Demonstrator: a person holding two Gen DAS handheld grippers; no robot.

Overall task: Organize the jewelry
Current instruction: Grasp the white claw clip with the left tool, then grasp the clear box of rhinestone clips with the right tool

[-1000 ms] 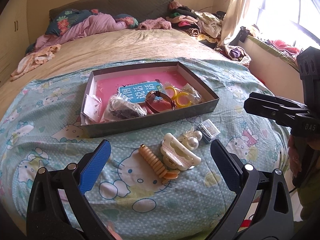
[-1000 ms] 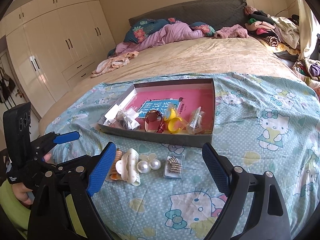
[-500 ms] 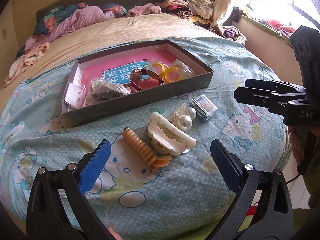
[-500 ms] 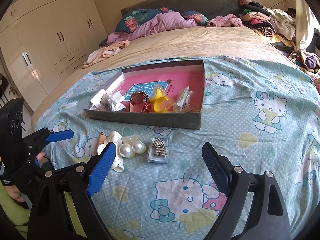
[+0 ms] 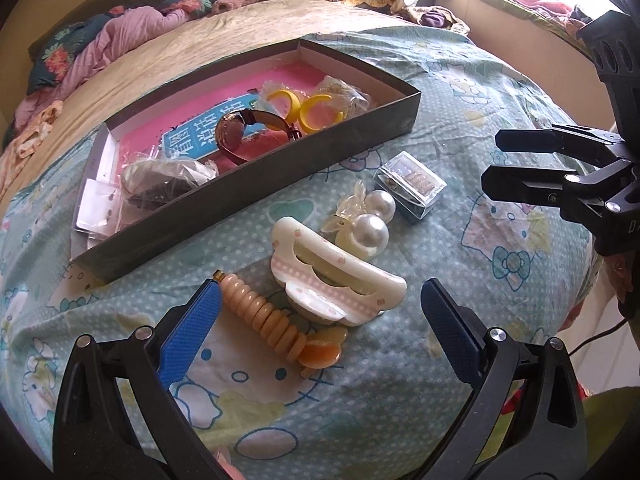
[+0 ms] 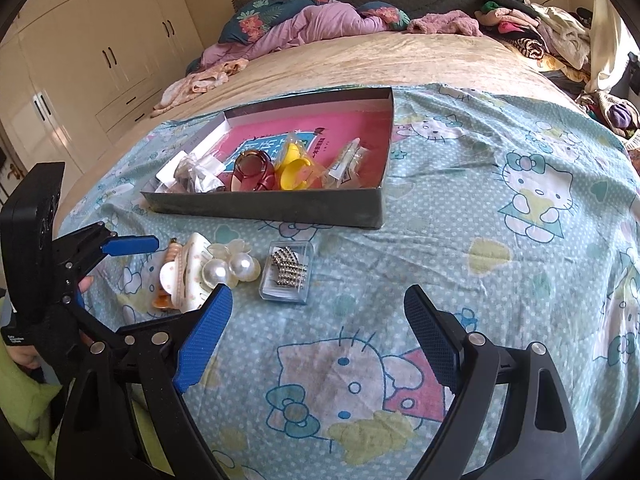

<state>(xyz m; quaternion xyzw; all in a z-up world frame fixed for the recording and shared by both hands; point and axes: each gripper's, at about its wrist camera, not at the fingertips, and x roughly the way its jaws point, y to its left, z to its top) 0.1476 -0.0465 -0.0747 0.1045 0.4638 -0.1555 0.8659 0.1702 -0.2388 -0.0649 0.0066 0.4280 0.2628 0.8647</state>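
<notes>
Your left gripper (image 5: 320, 312) is hovering with its blue-padded jaws spread wide and nothing pinched between them, framing two hair pieces lying on the teal cartoon-cat bedsheet (image 5: 500, 240). Between the pads, the peach beaded hair clip (image 5: 260, 314) is lying flat with its long axis running diagonally in the left wrist view, its small gold-tipped end pointing up and left toward the box and its orange flower end pointing down and right toward you. Just beside it, touching at that flower end, the cream claw clip (image 5: 336, 276) is lying with its long axis running from upper left to lower right, roughly parallel to the beaded clip. Beyond the claw clip, the pearl hair tie (image 5: 368, 220) is sitting against it, and the small clear case (image 5: 412, 184) of sparkly pins is resting near the pearls, slightly apart. The shallow dark box (image 5: 280, 168) with the pink floor is lying farther back, holding a brown bangle (image 5: 252, 136), yellow hoops (image 5: 304, 110) and small plastic packets. Your right gripper (image 6: 318, 336) is also standing wide open and empty, hanging over bare sheet just this side of the clear case.
</notes>
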